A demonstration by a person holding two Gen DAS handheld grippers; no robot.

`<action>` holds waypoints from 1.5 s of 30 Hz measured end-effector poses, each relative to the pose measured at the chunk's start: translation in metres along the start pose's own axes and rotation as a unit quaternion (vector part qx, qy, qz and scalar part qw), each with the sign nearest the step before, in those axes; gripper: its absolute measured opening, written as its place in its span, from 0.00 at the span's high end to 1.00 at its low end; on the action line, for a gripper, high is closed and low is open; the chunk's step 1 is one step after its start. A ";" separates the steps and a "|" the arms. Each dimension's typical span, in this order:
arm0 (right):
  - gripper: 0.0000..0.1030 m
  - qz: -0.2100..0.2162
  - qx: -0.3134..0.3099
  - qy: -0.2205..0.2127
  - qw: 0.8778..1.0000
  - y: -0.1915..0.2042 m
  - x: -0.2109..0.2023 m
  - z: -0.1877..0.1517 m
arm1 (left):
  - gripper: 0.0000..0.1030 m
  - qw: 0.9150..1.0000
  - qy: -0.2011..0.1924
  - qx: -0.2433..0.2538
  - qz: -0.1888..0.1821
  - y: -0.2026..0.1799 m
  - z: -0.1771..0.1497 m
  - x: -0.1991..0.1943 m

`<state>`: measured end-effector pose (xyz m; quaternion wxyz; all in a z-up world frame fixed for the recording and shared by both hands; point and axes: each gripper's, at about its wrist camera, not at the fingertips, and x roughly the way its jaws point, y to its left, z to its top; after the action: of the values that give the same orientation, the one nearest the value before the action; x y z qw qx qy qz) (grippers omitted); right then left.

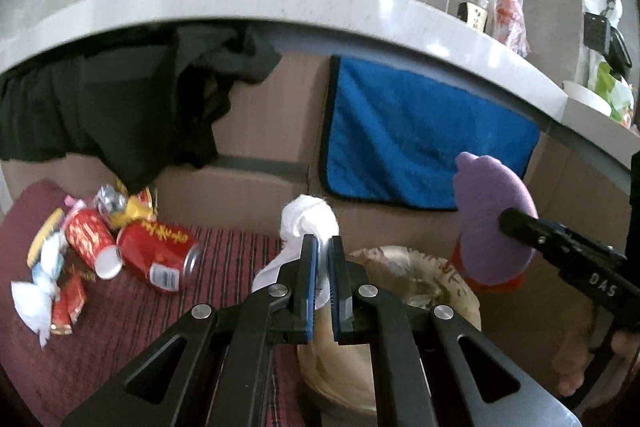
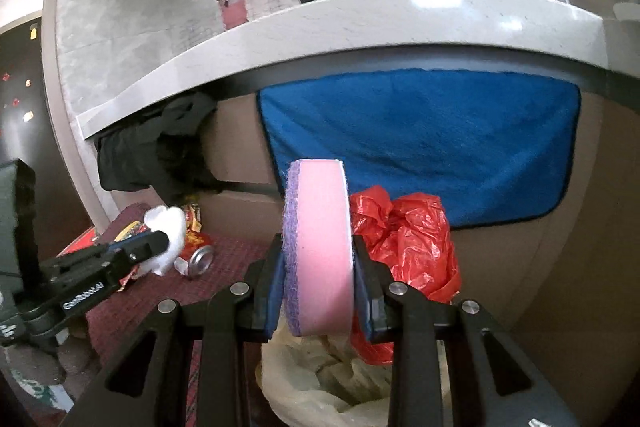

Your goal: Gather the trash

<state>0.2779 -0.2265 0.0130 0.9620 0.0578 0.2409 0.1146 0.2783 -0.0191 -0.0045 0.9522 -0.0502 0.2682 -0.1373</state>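
Left hand-held gripper [image 1: 324,247] is clamped tight on a wad of white tissue [image 1: 306,221], held up over the bag-lined bin [image 1: 404,267]. Right hand-held gripper [image 2: 318,255] is squeezing a pink sponge [image 2: 320,243] with a purple scrub side, standing on edge, above the same bin [image 2: 320,387], with a crumpled red plastic bag [image 2: 412,239] just behind it. More trash off to the left on the striped maroon cloth [image 1: 224,267]: a red can [image 1: 160,255], a red paper cup [image 1: 92,243], candy wrappers [image 1: 44,279].
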 end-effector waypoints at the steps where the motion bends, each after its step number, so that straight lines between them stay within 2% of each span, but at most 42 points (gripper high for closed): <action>1: 0.73 0.001 0.001 0.002 1.000 -0.001 0.002 0.000 | 0.94 1.000 0.001 -0.002 0.002 0.004 -0.001 -0.001; 5: 0.73 0.019 -0.002 0.008 1.000 0.013 0.007 -0.002 | 0.94 0.999 -0.015 -0.011 0.031 0.037 -0.001 -0.025; 7: 0.73 0.040 -0.009 0.009 0.999 0.032 0.012 0.001 | 0.94 0.998 -0.027 -0.019 0.053 0.059 0.001 -0.043; 10: 0.73 0.087 -0.032 0.013 0.996 0.081 0.027 0.004 | 0.94 0.993 -0.046 -0.042 0.099 0.106 0.000 -0.079; 12: 0.73 0.131 -0.050 0.030 0.990 0.126 0.045 0.001 | 0.95 0.990 -0.049 -0.058 0.121 0.135 -0.004 -0.098; 14: 0.73 0.158 -0.066 0.049 0.984 0.166 0.064 -0.010 | 0.94 0.987 -0.046 -0.072 0.138 0.160 -0.011 -0.110; 18: 0.73 0.196 -0.071 0.107 0.972 0.224 0.103 -0.047 | 0.94 0.982 -0.035 -0.102 0.154 0.202 -0.026 -0.124; 21: 0.71 0.216 -0.074 0.142 0.963 0.248 0.121 -0.071 | 0.94 0.980 -0.027 -0.128 0.151 0.228 -0.040 -0.128; 24: 0.70 0.259 -0.084 0.164 0.948 0.263 0.123 -0.084 | 0.94 0.979 -0.019 -0.145 0.144 0.246 -0.050 -0.126; 26: 0.70 0.264 -0.100 0.160 0.946 0.271 0.116 -0.085 | 0.94 0.978 -0.016 -0.155 0.139 0.252 -0.057 -0.126; 28: 0.65 0.254 -0.124 0.136 0.949 0.273 0.099 -0.080 | 0.94 0.977 -0.016 -0.165 0.134 0.258 -0.061 -0.128; 30: 0.64 0.246 -0.130 0.121 0.953 0.268 0.088 -0.075 | 0.94 0.977 -0.017 -0.170 0.131 0.263 -0.063 -0.128; 32: 0.57 0.218 -0.129 0.105 0.962 0.261 0.086 -0.066 | 0.94 0.977 -0.018 -0.171 0.129 0.264 -0.063 -0.129; 33: 0.51 0.186 -0.129 0.093 0.970 0.254 0.087 -0.065 | 0.94 0.977 -0.018 -0.171 0.127 0.265 -0.064 -0.130; 35: 0.50 0.149 -0.122 0.091 0.977 0.245 0.098 -0.063 | 0.94 0.977 -0.018 -0.170 0.124 0.265 -0.064 -0.131; 37: 0.50 0.144 -0.101 0.113 0.978 0.235 0.117 -0.068 | 0.94 0.978 -0.017 -0.169 0.123 0.264 -0.064 -0.131; 39: 0.50 0.156 -0.070 0.152 0.974 0.228 0.142 -0.079 | 0.94 0.978 -0.015 -0.167 0.121 0.263 -0.064 -0.132; 42: 0.48 0.221 -0.021 0.181 0.958 0.227 0.160 -0.088 | 0.94 0.980 -0.014 -0.160 0.121 0.260 -0.063 -0.135; 44: 0.46 0.230 -0.031 0.194 0.953 0.238 0.164 -0.093 | 0.94 0.980 -0.012 -0.158 0.121 0.258 -0.063 -0.136; 45: 0.46 0.221 -0.046 0.193 0.955 0.244 0.163 -0.093 | 0.94 0.980 -0.010 -0.155 0.122 0.256 -0.063 -0.136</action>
<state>0.3266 0.0548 -0.1018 0.8498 0.0419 0.3973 0.3439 0.1941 0.2636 -0.0341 0.9452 -0.1657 0.2804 0.0232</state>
